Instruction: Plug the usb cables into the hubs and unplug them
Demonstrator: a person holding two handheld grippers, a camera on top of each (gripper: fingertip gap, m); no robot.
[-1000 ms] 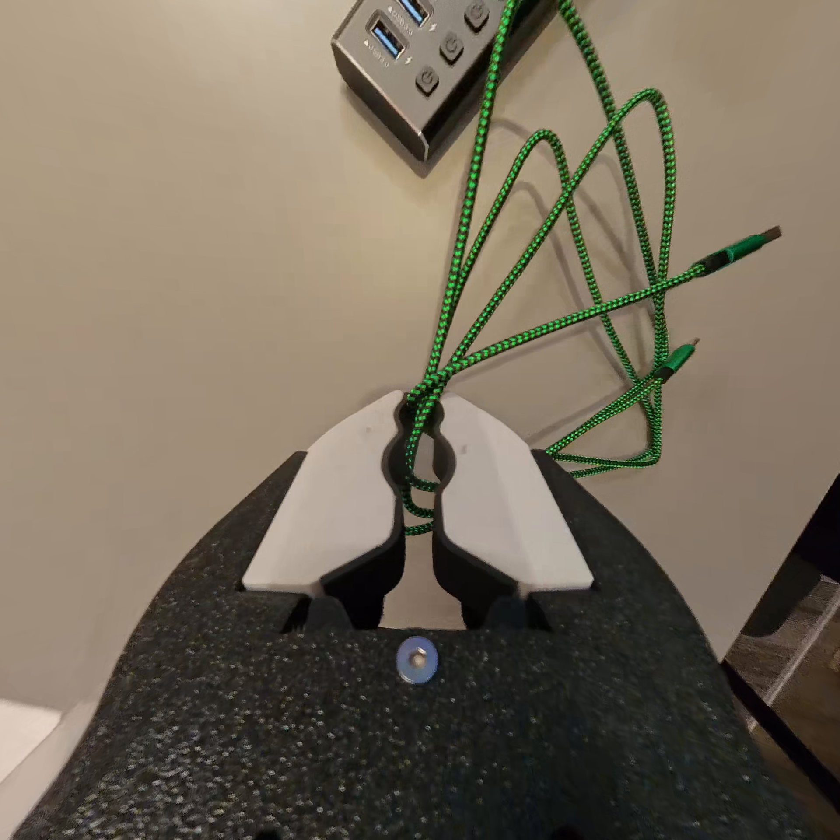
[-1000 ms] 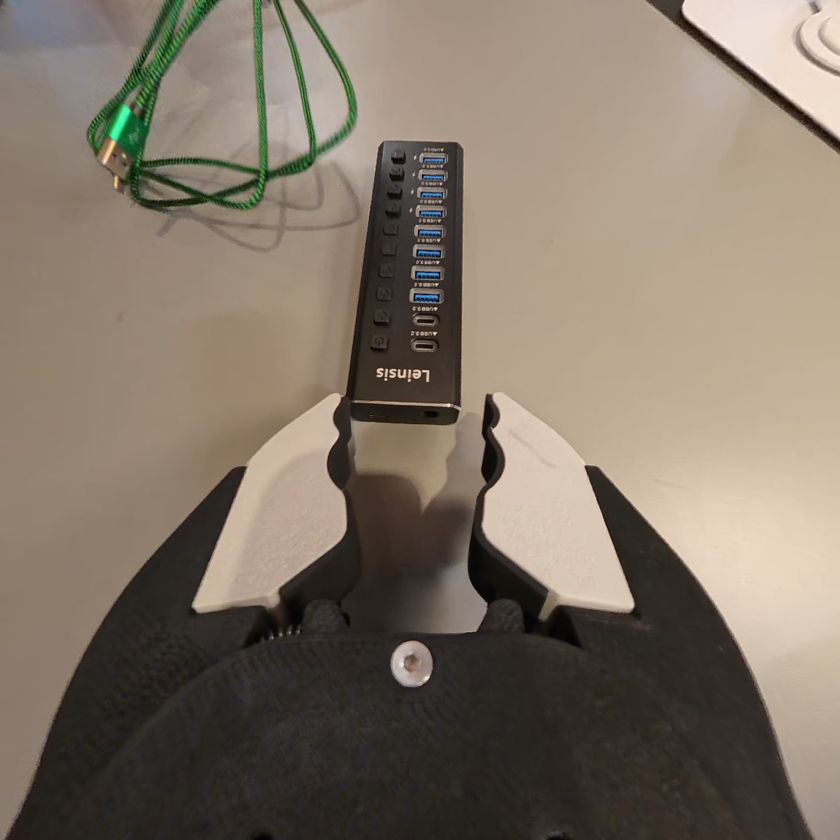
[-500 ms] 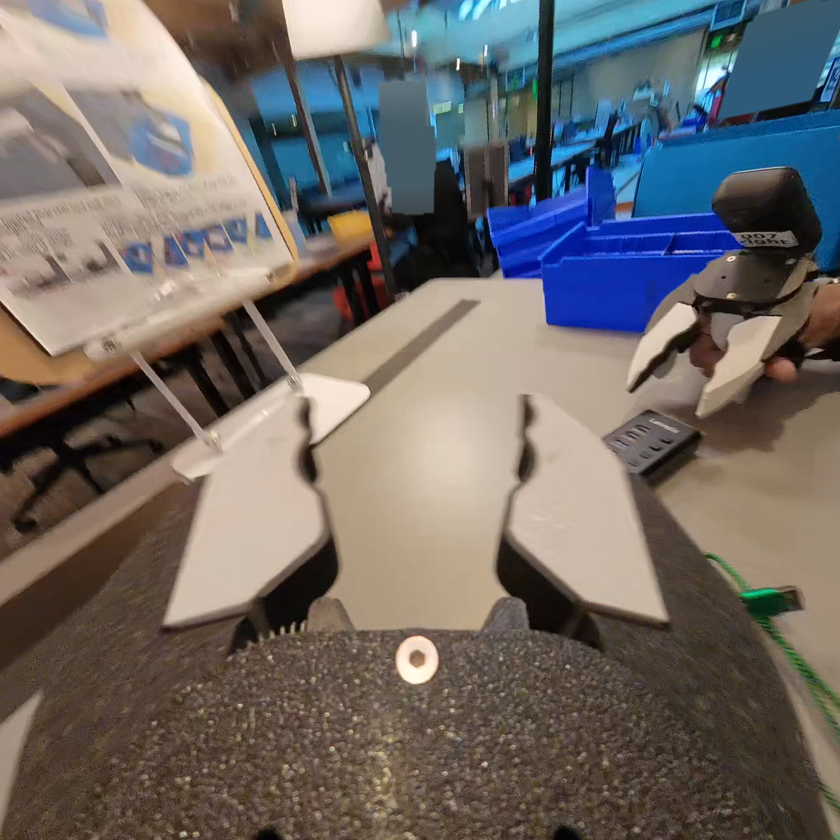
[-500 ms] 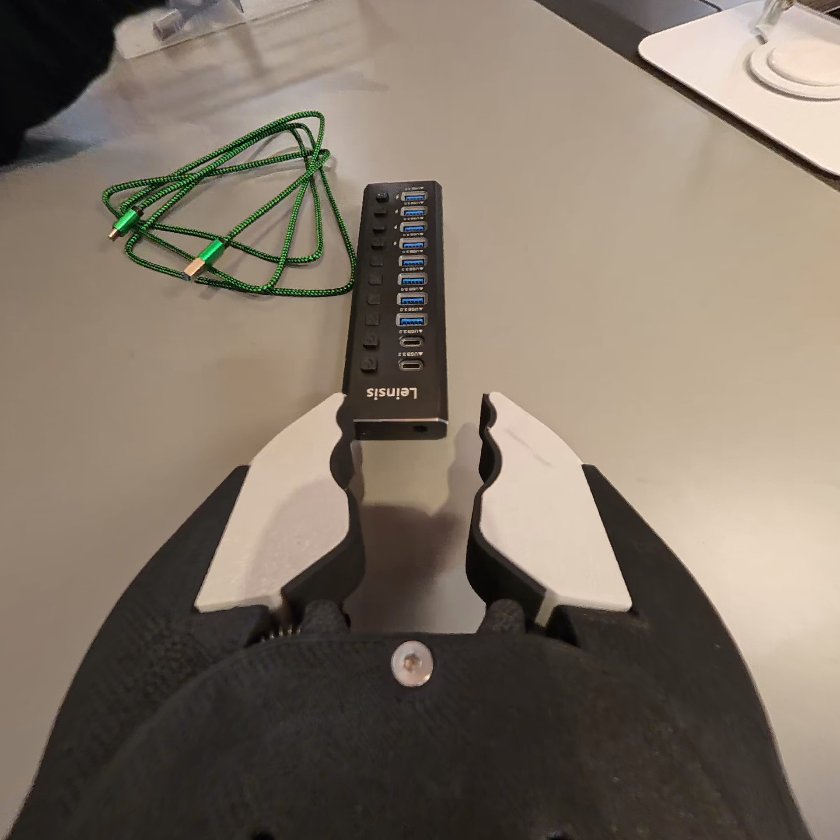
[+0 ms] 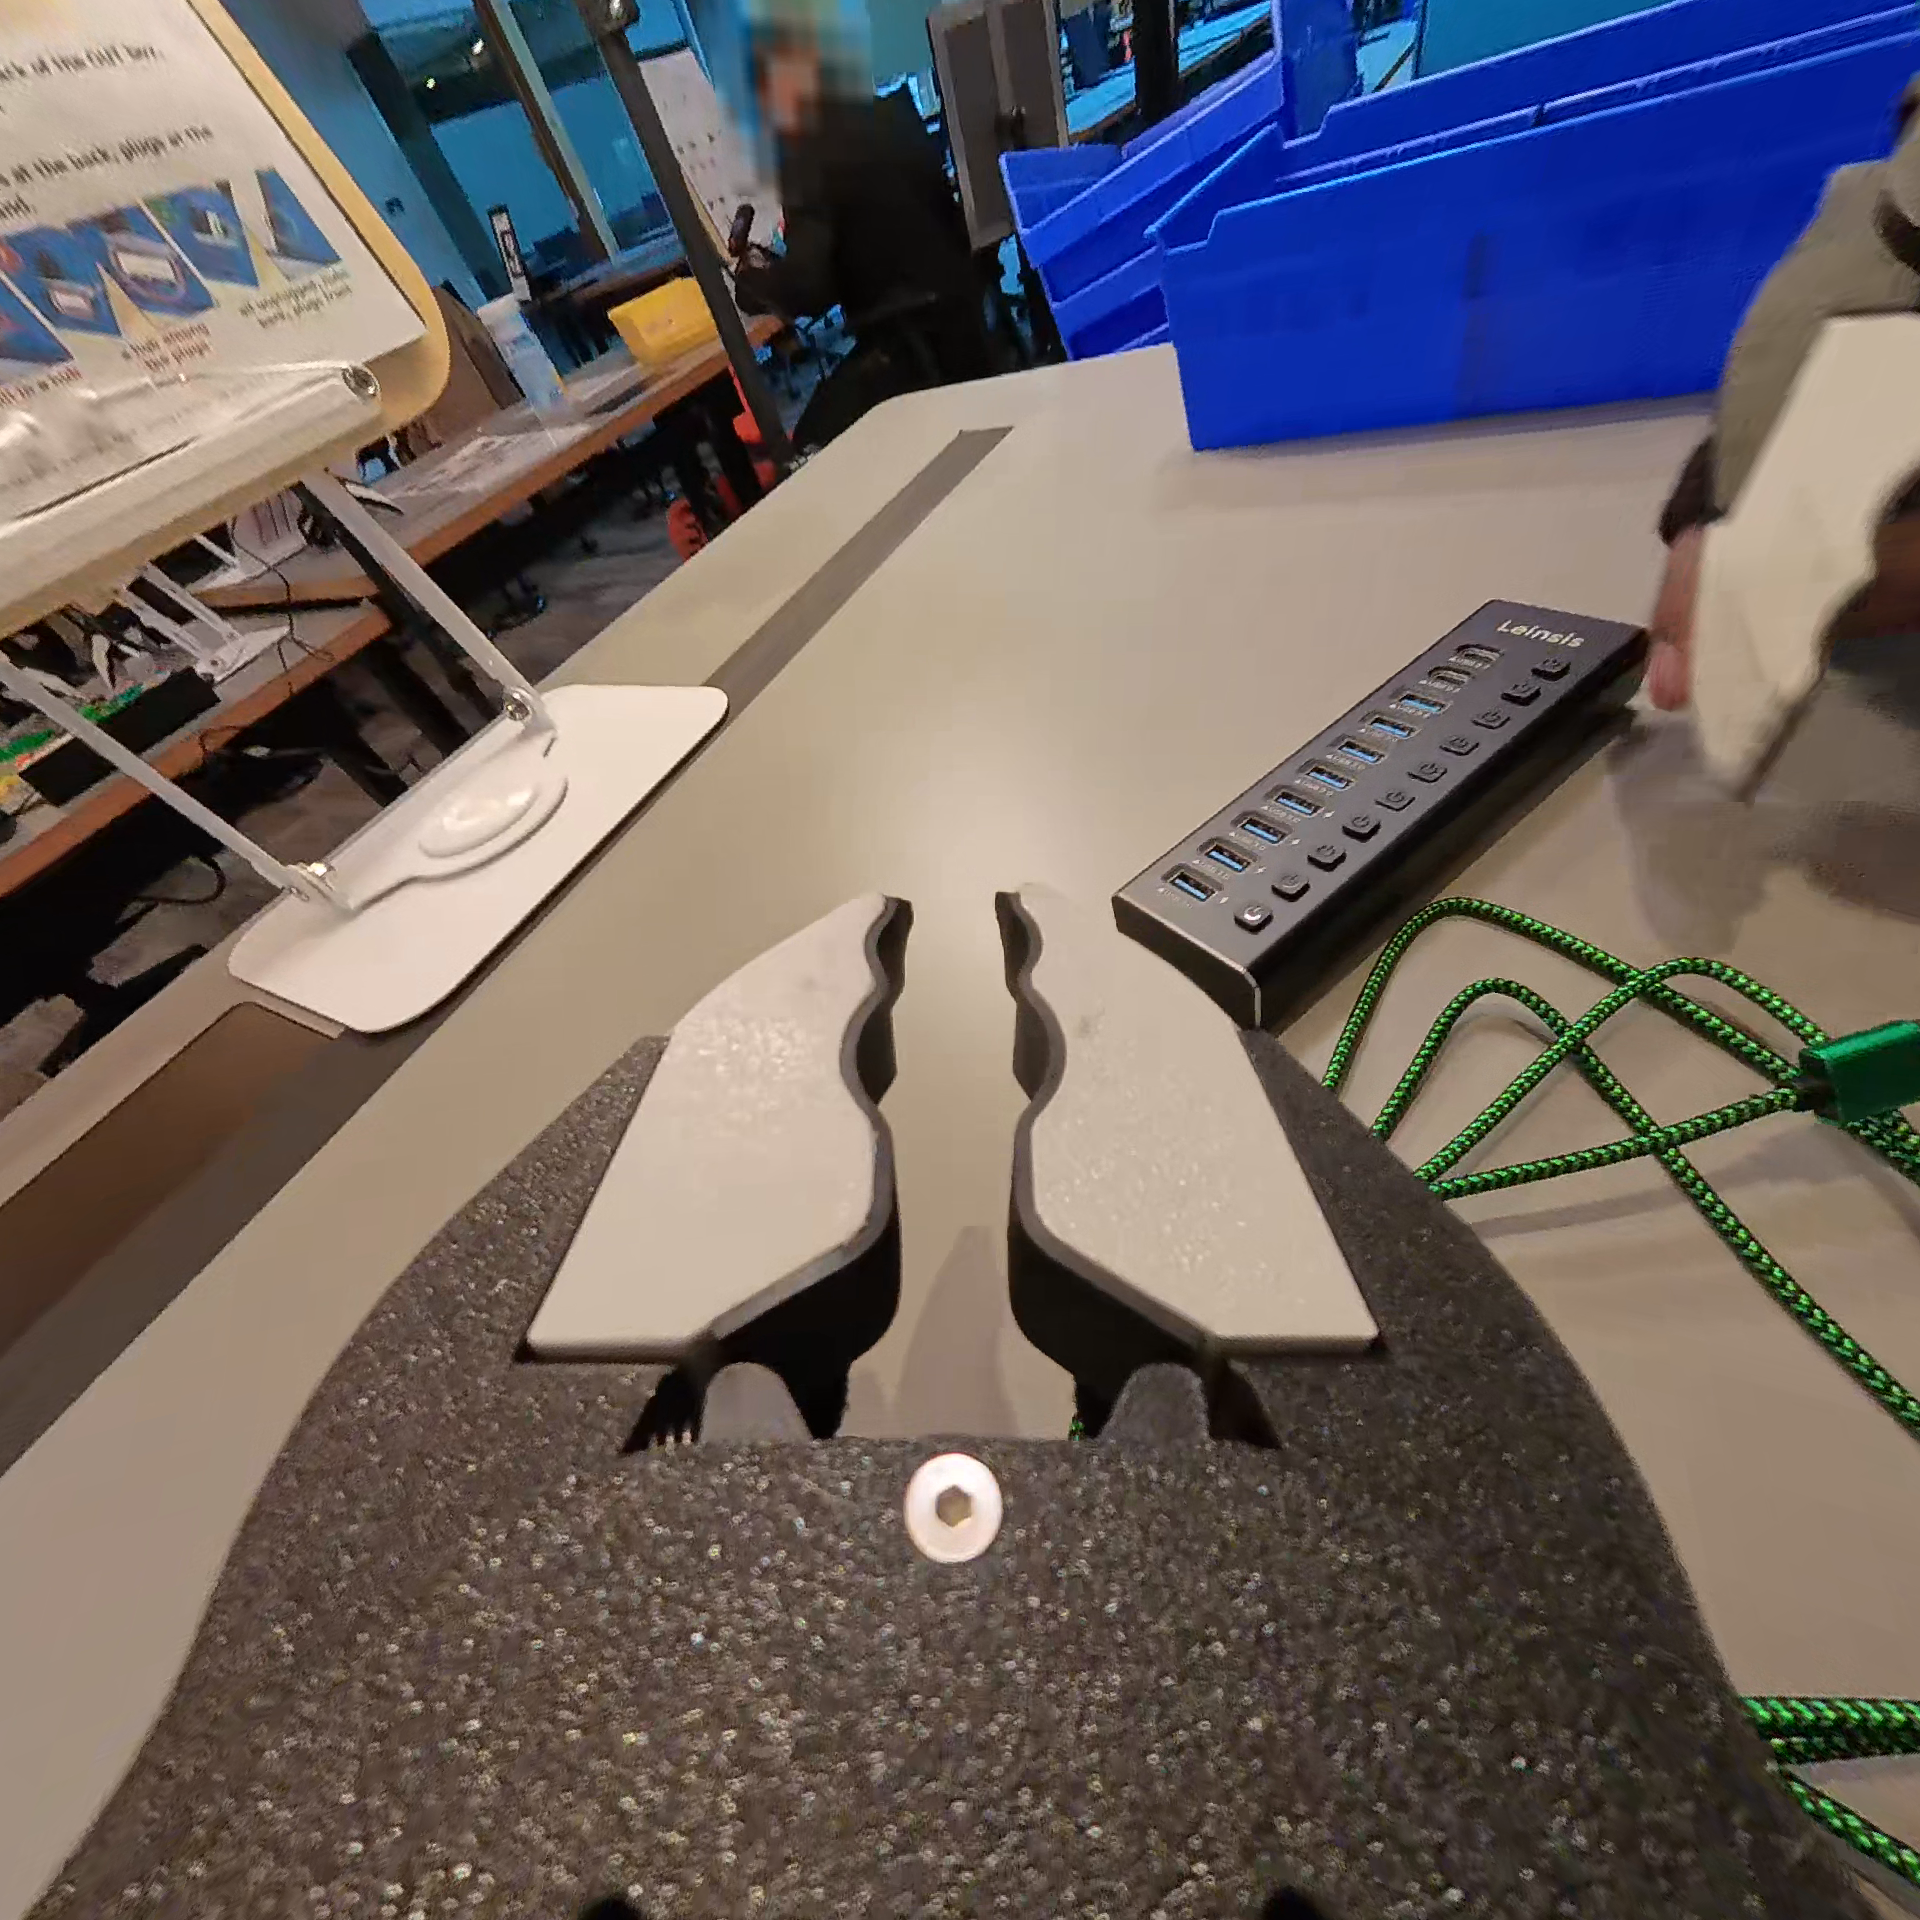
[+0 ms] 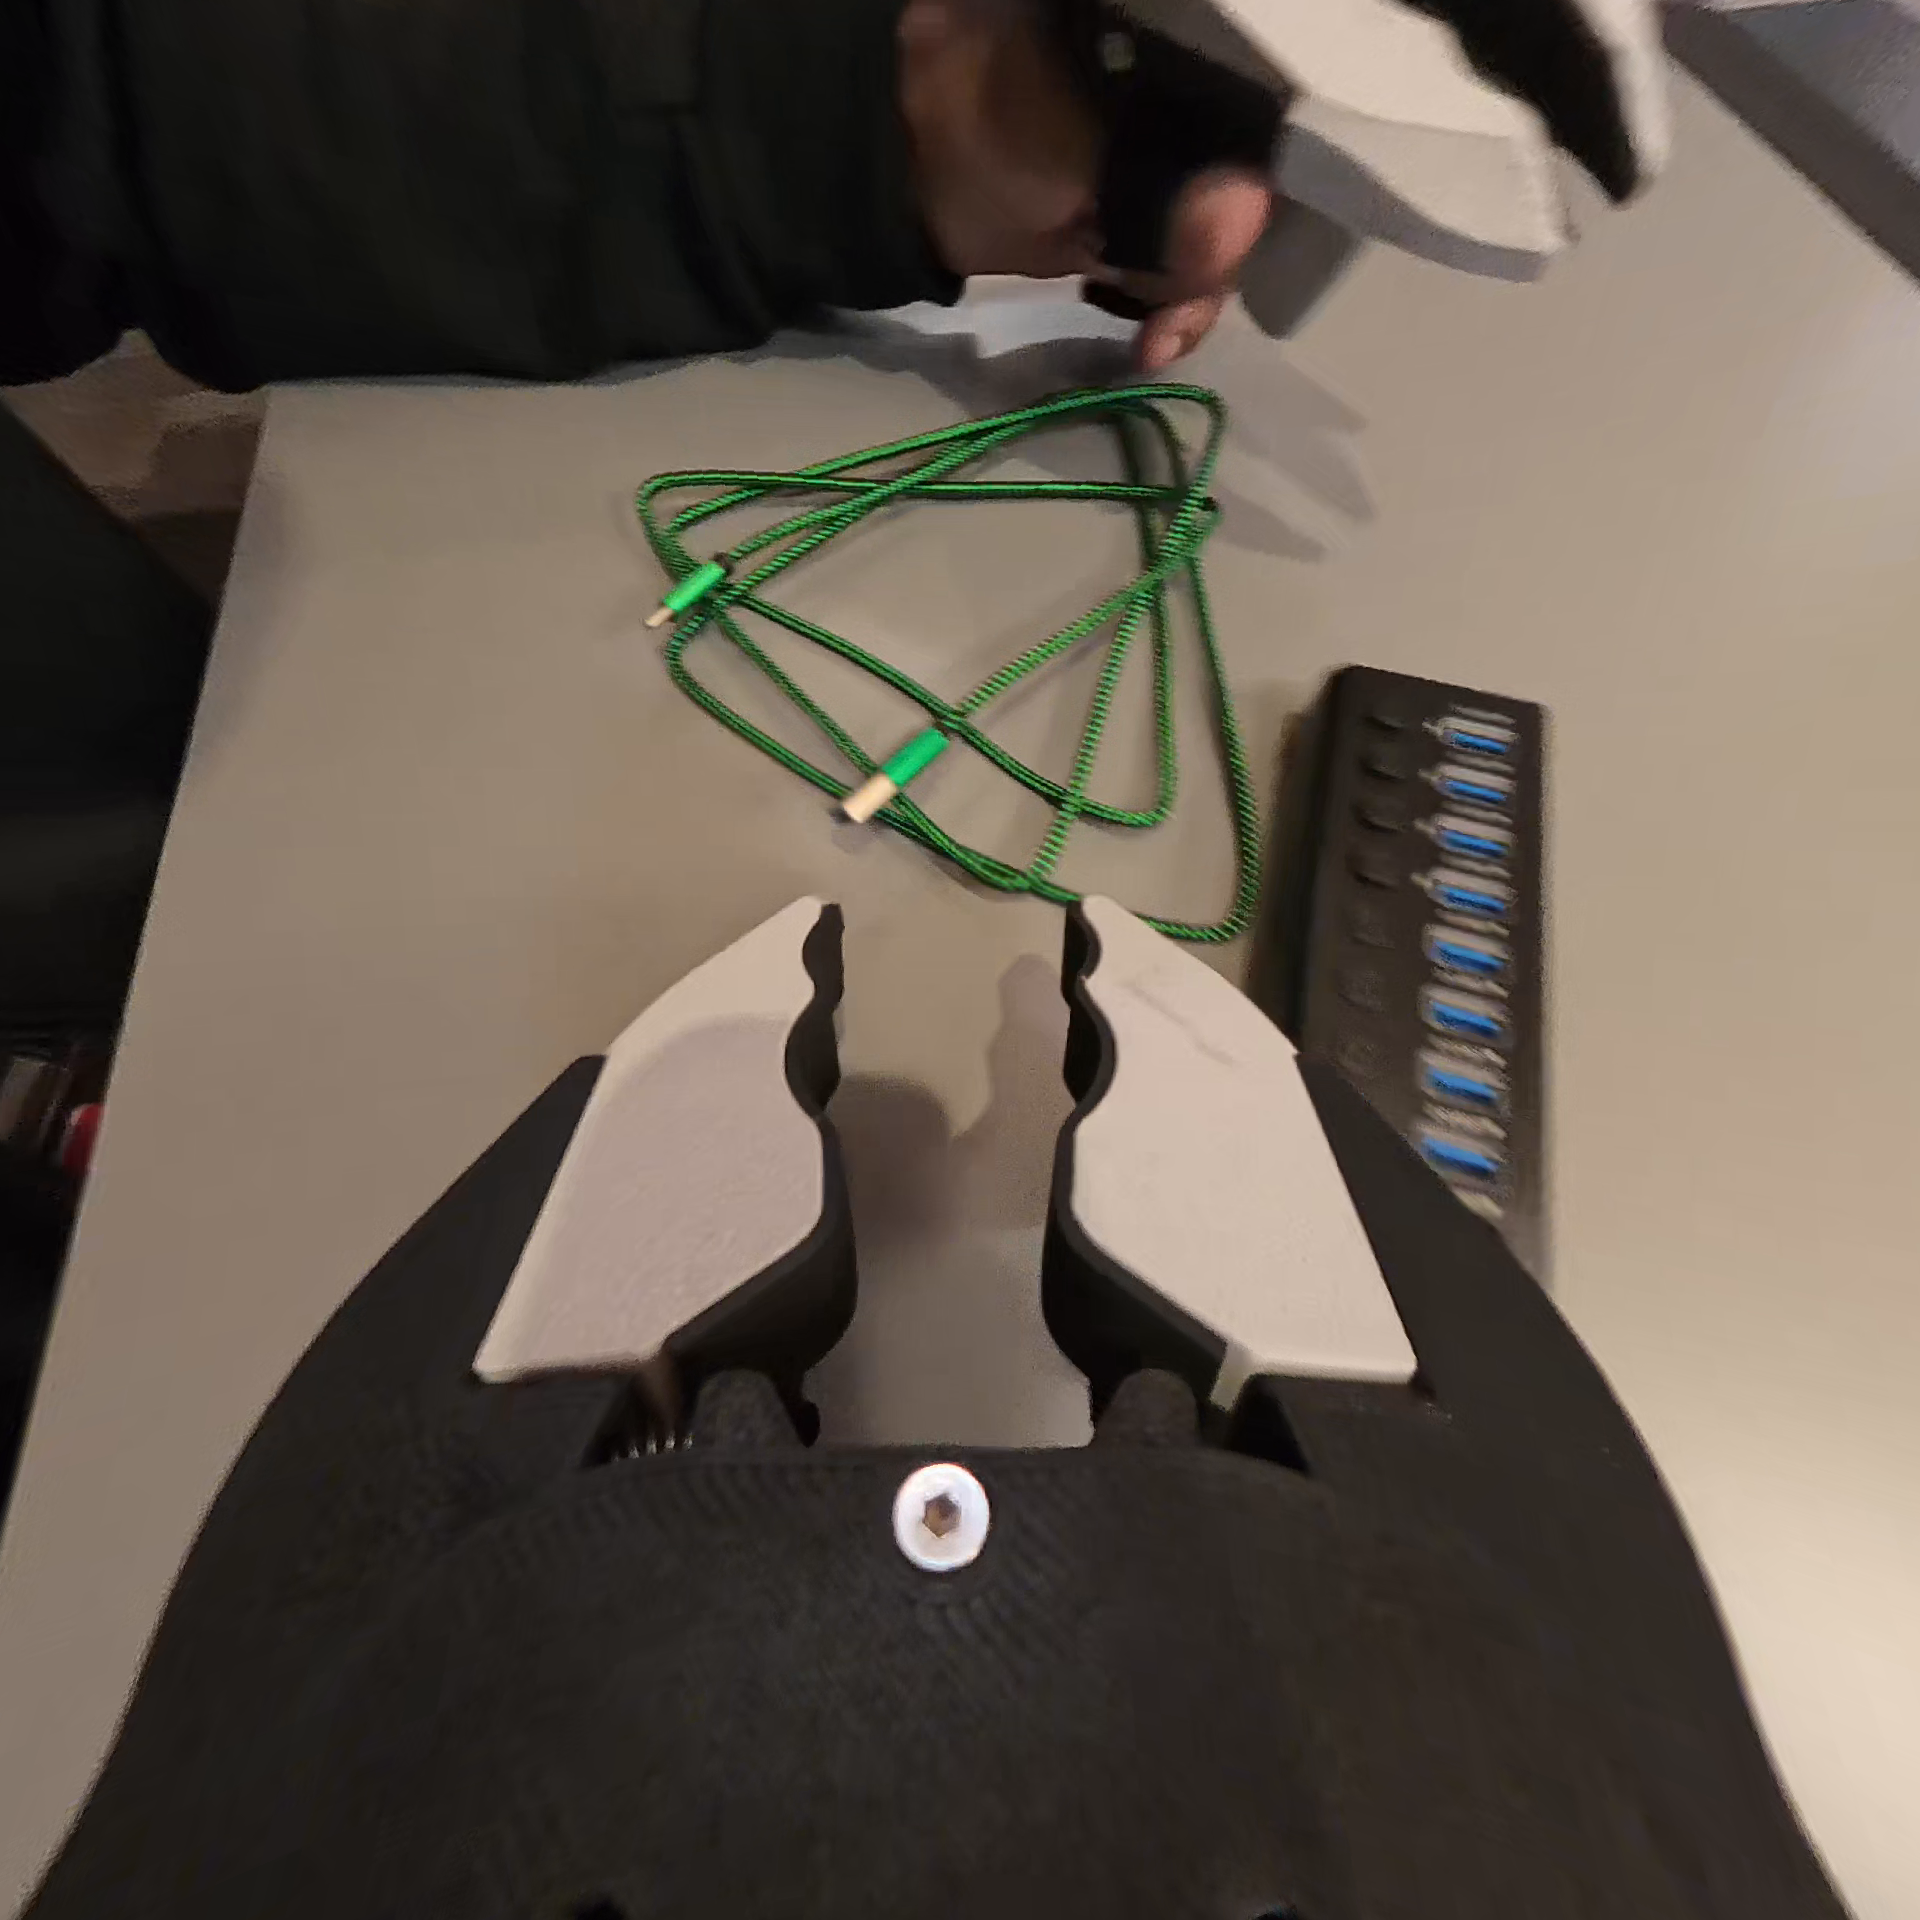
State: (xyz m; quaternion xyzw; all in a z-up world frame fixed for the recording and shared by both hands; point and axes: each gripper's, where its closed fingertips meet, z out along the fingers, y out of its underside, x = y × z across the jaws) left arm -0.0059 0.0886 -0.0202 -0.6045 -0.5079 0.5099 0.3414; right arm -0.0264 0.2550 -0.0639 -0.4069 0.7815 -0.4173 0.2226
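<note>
A black multi-port USB hub (image 5: 1382,790) lies flat on the grey table, with nothing plugged into it. A green braided USB cable (image 5: 1621,1049) lies in loose loops beside it, and one green plug (image 5: 1860,1070) shows. My left gripper (image 5: 951,914) hovers left of the hub, jaws slightly apart and empty. In the right wrist view the cable (image 6: 935,644) lies ahead with both plugs free: the larger (image 6: 899,774), the smaller (image 6: 691,597). The hub (image 6: 1434,935) is to the right. My right gripper (image 6: 951,925) is open and empty, just short of the cable.
A white stand base (image 5: 468,862) holding a tilted printed sheet sits at the table's left edge. Blue bins (image 5: 1507,239) stand at the back. The right gripper shows blurred at the right (image 5: 1808,561). The left gripper and a hand (image 6: 1091,177) show blurred beyond the cable. The grippers' ends are close to 20 cm from one another. My right gripper is the nearer one to the green plug (image 5: 1860,1070): about 5 cm, against 15 cm. The black multi-port USB hub (image 5: 1382,790) sits 7 cm or so from the ends of my right fingers. It turns up in the right wrist view (image 6: 1386,945) as well.
My left gripper let go of the cable, lifted and tilted level, then partly closed its jaws. My right gripper swung left from the hub's end to face the cable, now lying on the table.
</note>
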